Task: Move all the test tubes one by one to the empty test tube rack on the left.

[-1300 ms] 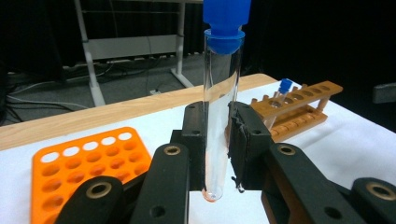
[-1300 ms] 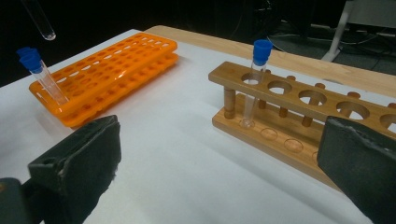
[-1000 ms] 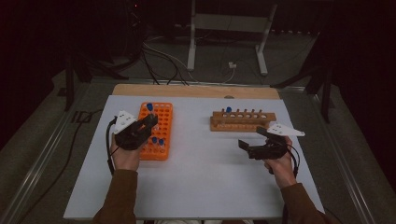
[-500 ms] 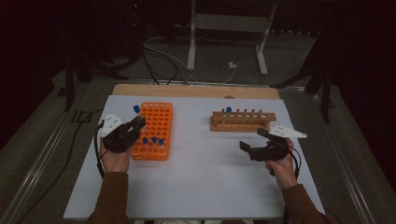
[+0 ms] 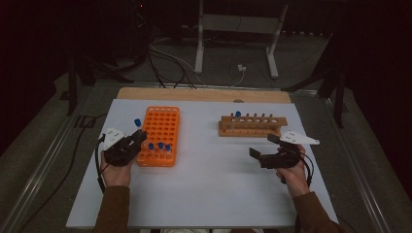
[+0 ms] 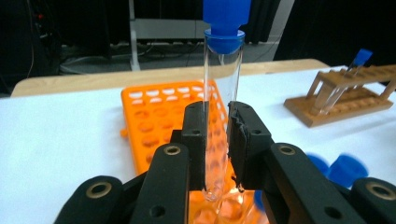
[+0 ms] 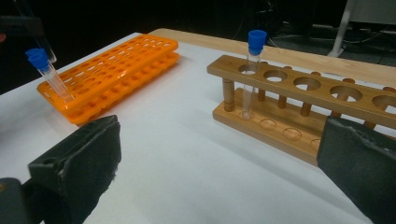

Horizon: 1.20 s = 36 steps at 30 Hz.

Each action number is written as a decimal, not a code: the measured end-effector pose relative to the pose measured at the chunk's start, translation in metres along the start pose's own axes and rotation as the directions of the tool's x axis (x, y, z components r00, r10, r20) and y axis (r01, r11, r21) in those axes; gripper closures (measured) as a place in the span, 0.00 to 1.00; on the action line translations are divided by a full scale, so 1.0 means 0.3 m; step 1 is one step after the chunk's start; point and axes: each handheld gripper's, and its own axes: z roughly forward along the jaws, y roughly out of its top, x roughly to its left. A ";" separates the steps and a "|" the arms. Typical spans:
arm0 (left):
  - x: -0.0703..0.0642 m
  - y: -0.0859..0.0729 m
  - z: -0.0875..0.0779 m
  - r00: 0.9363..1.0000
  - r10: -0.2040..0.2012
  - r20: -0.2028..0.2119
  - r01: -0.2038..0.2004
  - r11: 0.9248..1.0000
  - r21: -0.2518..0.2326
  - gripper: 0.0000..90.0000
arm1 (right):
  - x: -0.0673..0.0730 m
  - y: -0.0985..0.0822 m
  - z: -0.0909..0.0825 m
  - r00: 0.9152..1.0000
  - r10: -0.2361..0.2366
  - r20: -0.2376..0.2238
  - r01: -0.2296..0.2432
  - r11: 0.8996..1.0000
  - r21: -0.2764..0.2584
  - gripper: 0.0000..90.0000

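A dark room with cables on the floor surrounds a white table [image 5: 214, 194] with a wooden far edge. On it stand an orange tube rack [image 5: 159, 133] and, well apart, a wooden rack [image 5: 251, 124] bearing one blue-capped tube [image 7: 252, 70]. The left gripper [image 6: 217, 140] clamps a clear blue-capped test tube [image 6: 222, 93] upright beside the orange rack; the right gripper [image 7: 219, 172] hangs wide open, holding nothing.
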 end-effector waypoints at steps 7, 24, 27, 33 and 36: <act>0.003 -0.064 0.002 1.000 -0.007 0.000 0.007 0.999 0.034 0.87 | 0.001 -0.002 0.003 1.000 0.002 -0.002 -0.002 1.000 0.000 0.00; -0.024 -0.117 0.008 1.000 0.019 0.011 -0.020 0.996 0.086 0.87 | -0.004 -0.005 0.000 1.000 0.009 -0.002 -0.009 1.000 0.000 0.00; -0.023 -0.125 0.006 1.000 0.020 0.010 -0.021 0.995 0.096 0.87 | -0.004 -0.006 -0.001 1.000 0.009 -0.001 -0.009 1.000 0.001 0.00; -0.025 -0.138 0.008 0.999 0.036 0.009 -0.037 0.992 0.124 0.87 | -0.005 -0.006 -0.001 1.000 0.010 -0.001 -0.010 1.000 -0.001 0.00; -0.029 -0.144 0.013 0.998 0.055 0.008 -0.055 0.987 0.150 0.87 | -0.006 -0.007 -0.001 1.000 0.011 -0.001 -0.011 1.000 -0.001 0.00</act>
